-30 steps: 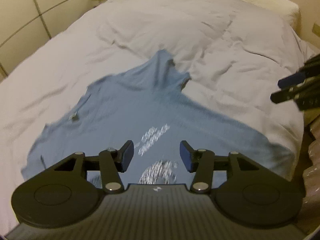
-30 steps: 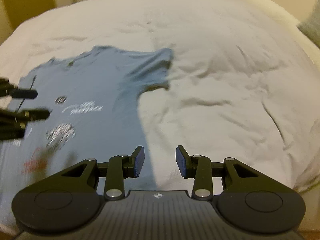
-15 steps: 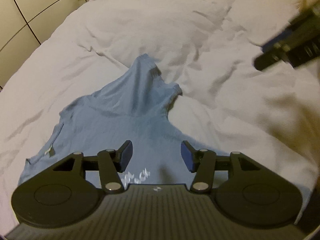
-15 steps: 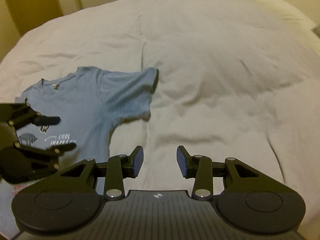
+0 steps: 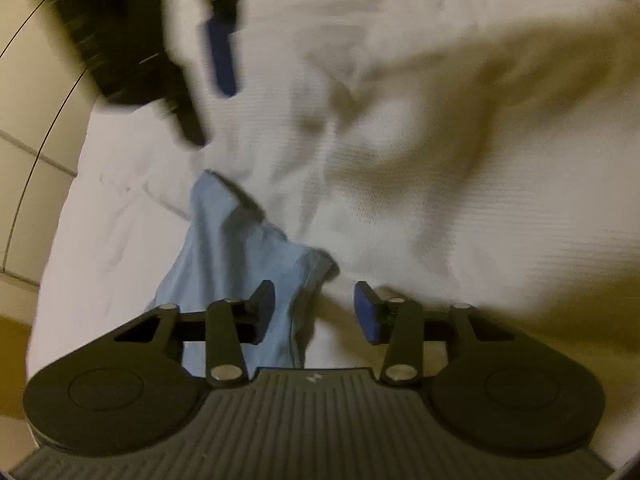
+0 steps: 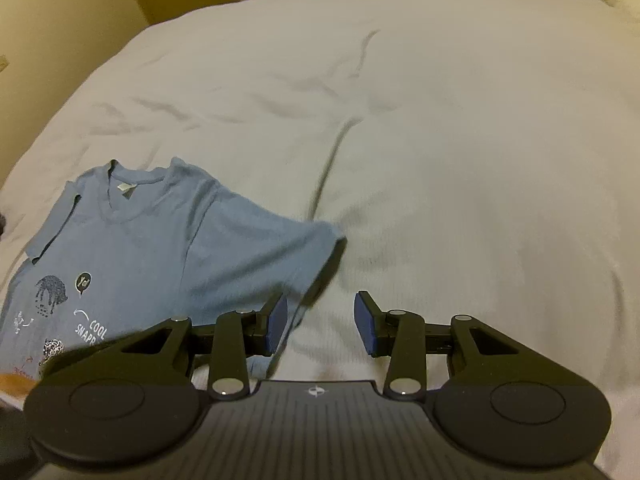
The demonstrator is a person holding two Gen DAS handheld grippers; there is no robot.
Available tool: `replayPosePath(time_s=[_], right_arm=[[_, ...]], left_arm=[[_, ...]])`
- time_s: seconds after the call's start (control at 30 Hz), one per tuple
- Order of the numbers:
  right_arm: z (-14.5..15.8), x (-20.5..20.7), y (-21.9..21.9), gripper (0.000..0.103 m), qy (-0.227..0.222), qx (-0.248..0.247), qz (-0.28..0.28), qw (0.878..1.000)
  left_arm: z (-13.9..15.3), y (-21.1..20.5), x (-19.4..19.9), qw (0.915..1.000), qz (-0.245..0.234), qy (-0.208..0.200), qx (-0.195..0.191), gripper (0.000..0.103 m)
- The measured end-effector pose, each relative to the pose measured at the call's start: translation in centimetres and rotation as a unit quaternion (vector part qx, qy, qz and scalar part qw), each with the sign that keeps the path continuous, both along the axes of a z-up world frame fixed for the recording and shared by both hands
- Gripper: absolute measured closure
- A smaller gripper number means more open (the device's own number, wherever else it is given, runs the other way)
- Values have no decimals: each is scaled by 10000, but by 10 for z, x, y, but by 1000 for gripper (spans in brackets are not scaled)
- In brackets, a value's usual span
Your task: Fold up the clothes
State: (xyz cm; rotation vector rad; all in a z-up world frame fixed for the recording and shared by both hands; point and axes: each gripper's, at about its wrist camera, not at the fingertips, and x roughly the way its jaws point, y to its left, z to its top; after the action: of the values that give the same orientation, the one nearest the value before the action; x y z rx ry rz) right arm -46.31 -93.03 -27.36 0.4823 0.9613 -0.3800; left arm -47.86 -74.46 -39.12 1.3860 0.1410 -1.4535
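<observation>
A bedroom in a home: a wide bed under a rumpled white duvet fills both views, with cream panelled wardrobe doors beside it and a T-shirt lying on the covers.

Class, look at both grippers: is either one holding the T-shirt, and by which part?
Neither. The left gripper and right gripper are both open and empty, near a sleeve of the T-shirt.
</observation>
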Motion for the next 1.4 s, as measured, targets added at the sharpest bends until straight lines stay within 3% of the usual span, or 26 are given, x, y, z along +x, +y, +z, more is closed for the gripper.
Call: replayPosePath(time_s=[0.17, 0.23, 0.4, 0.47, 0.53, 0.57, 0.63, 0.7, 0.83, 0.93, 1.03, 1.1, 1.17, 1.27, 1.3, 1.33, 1.37, 1.4], right_arm=[[-21, 32, -19, 52, 24, 73, 538, 9985], [-32, 47, -27, 52, 119, -6, 709, 9974], [-54, 71, -52, 55, 219, 261, 938, 9950], [-61, 77, -60, 63, 264, 387, 1027, 9936], [-64, 79, -65, 80, 318, 502, 1045, 9927], [-65, 80, -67, 82, 345, 559, 1054, 9923], [-67, 81, -72, 103, 398, 674, 1072, 9912], [-69, 82, -77, 103, 449, 769, 1081, 9901], [-57, 81, -78, 103, 517, 832, 909, 9910], [-39, 87, -78, 103, 532, 885, 742, 9919], [-18, 103, -73, 103, 500, 872, 690, 9925], [-5, 122, -63, 103, 464, 813, 816, 9923], [7, 143, -50, 103, 397, 754, 1005, 9913], [13, 173, -25, 95, 81, 816, 1382, 9870], [13, 182, -16, 80, -97, 813, 1544, 9846], [12, 190, -7, 59, -234, 765, 1663, 9828], [12, 196, 0, 52, -303, 640, 1711, 9827], [11, 201, 5, 52, -358, 527, 1736, 9827]], left_arm=[[-18, -13, -3, 9994, 27, -340, 8, 86], [-18, -14, -4, 9996, 69, -261, -43, 98], [-13, -10, 3, 9988, 438, 105, -198, 99], [-16, -9, 3, 9987, 458, 83, -207, 99], [-18, -11, 2, 9987, 463, 14, -218, 95], [-19, -12, 1, 9986, 479, -11, -233, 94], [-20, -15, -1, 9984, 507, -53, -262, 86], [-20, -18, -1, 9983, 500, -29, -281, 85], [-13, -25, 2, 9964, 688, 379, -320, 96], [9, -25, 22, 9799, 1480, 1181, -630, 98], [32, -16, 51, 9428, 2450, 2002, -1044, 98], [48, -3, 76, 9036, 3131, 2574, -1386, 98], [60, 15, 103, 8498, 3868, 3150, -1703, 98], [59, 44, 148, 7385, 5073, 3995, -1939, 98], [53, 53, 160, 7058, 5380, 4185, -1932, 98], [46, 61, 171, 6739, 5655, 4358, -1900, 97], [39, 68, 179, 6525, 5827, 4481, -1840, 96], [33, 75, 185, 6366, 5949, 4578, -1766, 96]])
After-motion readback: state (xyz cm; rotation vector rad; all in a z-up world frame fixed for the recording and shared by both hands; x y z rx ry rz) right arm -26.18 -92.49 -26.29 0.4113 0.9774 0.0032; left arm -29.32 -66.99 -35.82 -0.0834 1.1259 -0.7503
